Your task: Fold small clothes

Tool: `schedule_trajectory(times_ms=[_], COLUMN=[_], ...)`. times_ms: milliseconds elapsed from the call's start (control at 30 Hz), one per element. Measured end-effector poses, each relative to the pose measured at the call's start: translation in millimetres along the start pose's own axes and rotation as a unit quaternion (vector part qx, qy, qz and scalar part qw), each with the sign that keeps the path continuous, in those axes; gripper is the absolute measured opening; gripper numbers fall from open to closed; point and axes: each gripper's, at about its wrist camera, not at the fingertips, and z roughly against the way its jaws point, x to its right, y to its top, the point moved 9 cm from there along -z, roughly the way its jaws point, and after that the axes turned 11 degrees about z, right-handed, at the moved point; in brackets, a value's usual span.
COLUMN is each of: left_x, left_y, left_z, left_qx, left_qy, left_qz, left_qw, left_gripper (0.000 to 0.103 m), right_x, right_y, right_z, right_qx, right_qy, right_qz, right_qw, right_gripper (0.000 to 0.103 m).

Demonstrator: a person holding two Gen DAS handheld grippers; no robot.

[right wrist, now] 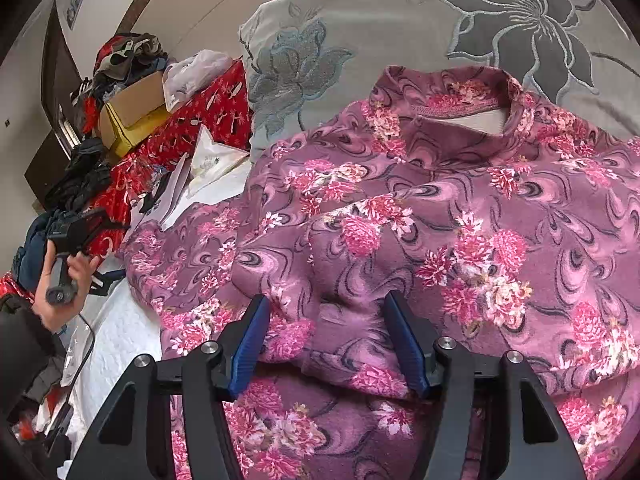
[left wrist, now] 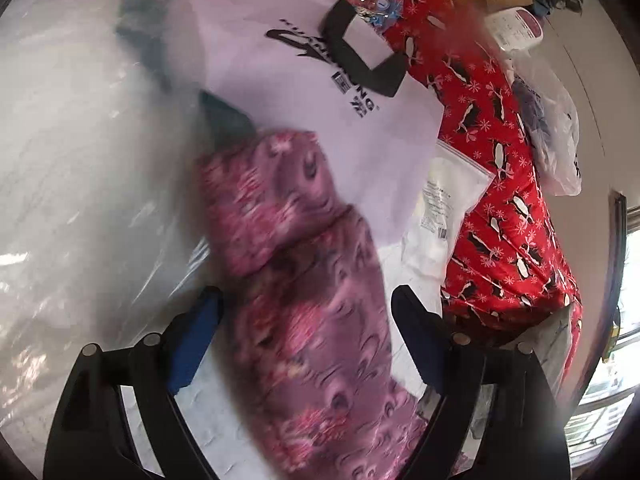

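Right wrist view: the right tool stands spread apart over the floral garment lying on the bed. The left tool, fingers also apart, straddles the garment's sleeve.

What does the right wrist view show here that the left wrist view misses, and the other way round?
Only the right wrist view shows the floral top's collar, the grey flower-embroidered bedding beneath it, the cardboard box, and the left hand holding its gripper handle. Only the left wrist view shows the white printed bag with black handle, the clear plastic sheet, and the sealed white packet. Both show the purple floral fabric lying between open blue-padded fingers, and the red penguin-print cloth.
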Motion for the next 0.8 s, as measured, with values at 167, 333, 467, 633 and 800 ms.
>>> schedule_trajectory(times_ms=[167,333,467,633,800], left_x=[9,22,41,78,112], left_y=[-5,-16,-36,-79,-131], left_z=[-2,36,72,109,127], left_qx=[-0.035,-0.005,0.004,0.001,-0.008], left_qy=[0.002,-0.009,-0.023,-0.041,-0.056], left_qz=[-0.035,-0.062,-0.094,-0.149,-0.195], left_qw=[0.9988,0.9981,0.9953,0.988,0.9791], left_gripper=[0.008,0.008,0.008,0.008,0.008], right_x=[-1,-2,-2,-1,45], right_y=[0,-1,1,8,16], right_z=[0,0,-2,3,41], right_qx=[-0.001,-0.003,-0.011,-0.05,-0.03], right_qy=[0.0,-0.003,-0.003,-0.014,-0.082], right_qz=[0.002,0.005,0.005,-0.001,-0.021], right_qw=[1.0,1.0,1.0,0.999,0.996], right_gripper=[0.064,0.064,0.065,0.064,0.071])
